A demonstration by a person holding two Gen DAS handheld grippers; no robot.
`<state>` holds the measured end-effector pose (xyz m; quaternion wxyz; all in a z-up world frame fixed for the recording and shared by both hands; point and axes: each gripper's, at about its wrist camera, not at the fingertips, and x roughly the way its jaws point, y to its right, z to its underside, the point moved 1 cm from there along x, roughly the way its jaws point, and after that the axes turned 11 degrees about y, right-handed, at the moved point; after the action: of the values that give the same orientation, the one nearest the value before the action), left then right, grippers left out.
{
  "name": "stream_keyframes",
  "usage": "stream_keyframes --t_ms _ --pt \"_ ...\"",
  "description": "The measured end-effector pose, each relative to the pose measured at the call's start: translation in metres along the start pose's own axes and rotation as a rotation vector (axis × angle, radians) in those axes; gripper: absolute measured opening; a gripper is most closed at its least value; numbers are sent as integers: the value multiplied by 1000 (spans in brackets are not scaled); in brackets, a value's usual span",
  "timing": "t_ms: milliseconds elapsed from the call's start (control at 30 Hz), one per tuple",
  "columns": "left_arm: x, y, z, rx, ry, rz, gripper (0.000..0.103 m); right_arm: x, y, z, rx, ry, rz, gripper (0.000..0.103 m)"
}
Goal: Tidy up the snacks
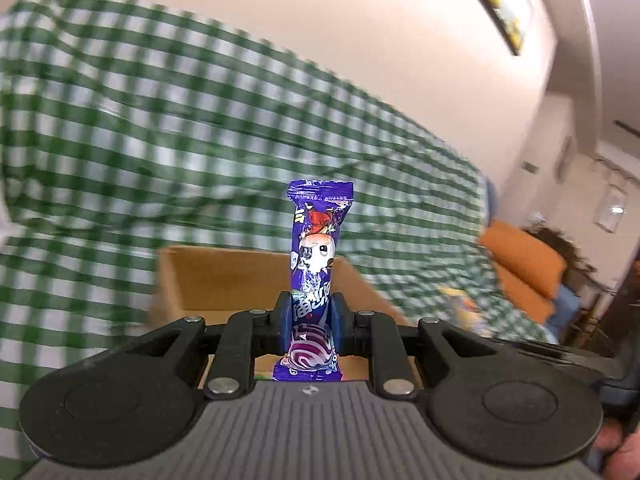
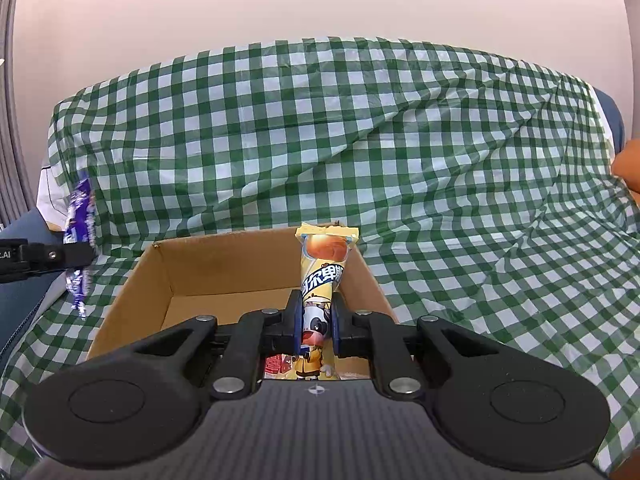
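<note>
My left gripper (image 1: 310,316) is shut on a purple snack packet (image 1: 318,240) and holds it upright above the near side of an open cardboard box (image 1: 224,276). My right gripper (image 2: 316,320) is shut on a yellow snack packet (image 2: 325,264) and holds it upright over the same box (image 2: 224,268). In the right wrist view the left gripper (image 2: 76,256) with the purple packet (image 2: 80,216) is at the far left, outside the box. A red snack (image 2: 276,364) lies on the box floor.
A green and white checked cloth (image 2: 360,140) covers the sofa and the surface under the box. Orange cushions (image 1: 524,264) lie at the right. Another packet (image 1: 464,304) lies blurred on the cloth right of the box. A pale wall rises behind.
</note>
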<state>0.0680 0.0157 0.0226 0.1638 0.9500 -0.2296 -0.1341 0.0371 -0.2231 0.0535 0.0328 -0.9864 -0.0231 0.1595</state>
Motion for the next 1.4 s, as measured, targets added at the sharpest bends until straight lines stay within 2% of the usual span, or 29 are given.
stream_keyframes --t_ms 33,67,100,167,200,267,400,467,567,633,667,733,767,800,867,900,967,1033,1067,1133,1200,1300,1400 --pt "3 1 2 -27 -26 41 28 0 -1 0 -2 0 -1 15" --pt "6 2 5 -55 -56 72 46 0 -2 0 -4 -4 -1 16" --pt "8 4 7 -62 -68 82 57 1 -3 1 -4 -10 0 19" --pt "7 10 9 -19 -60 69 57 5 -6 1 -14 -34 10 60" --pt "7 12 10 -4 -59 66 57 5 -7 1 -23 -31 24 66" --pt "6 10 11 -4 -58 57 57 4 -9 0 -29 -15 28 68" --pt "0 7 13 -7 -65 31 68 4 -9 -1 -21 -14 22 73" --pt "-7 7 12 0 -66 5 74 1 -7 -1 -16 -6 16 84" --pt "-16 17 12 -14 -76 -63 83 -7 -4 1 -20 -14 9 95" --pt "-18 32 12 40 -115 -133 83 -15 -4 -1 -31 -7 15 102" --pt "-20 41 11 72 -120 -161 83 -21 -3 0 -38 2 24 102" --pt "-29 52 12 68 -106 -176 84 -31 1 1 -44 11 52 102" --pt "-33 56 14 51 -114 -178 88 -36 4 0 -42 15 78 102" --pt "-36 59 18 41 -129 -198 95 -41 7 0 -37 18 97 102" --pt "-42 61 31 20 -162 -253 101 -53 13 4 -18 10 119 103" --pt "-48 61 37 2 -150 -272 102 -58 16 5 -10 1 125 103" --pt "-62 57 54 -10 -107 -341 103 -70 21 9 6 -9 135 103" --pt "-64 55 63 15 -142 -451 103 -75 24 16 19 -37 138 103" --pt "-62 54 63 6 -155 -467 103 -76 24 20 20 -55 139 103" --pt "-60 51 63 0 -159 -446 103 -75 24 25 9 -74 141 103" --pt "-54 49 68 22 -191 -453 103 -70 22 28 -8 -94 145 103" --pt "-47 46 75 -5 -238 -460 103 -60 19 30 -5 -123 153 103" --pt "-47 48 78 8 -258 -448 103 -54 12 30 -9 -140 145 103"
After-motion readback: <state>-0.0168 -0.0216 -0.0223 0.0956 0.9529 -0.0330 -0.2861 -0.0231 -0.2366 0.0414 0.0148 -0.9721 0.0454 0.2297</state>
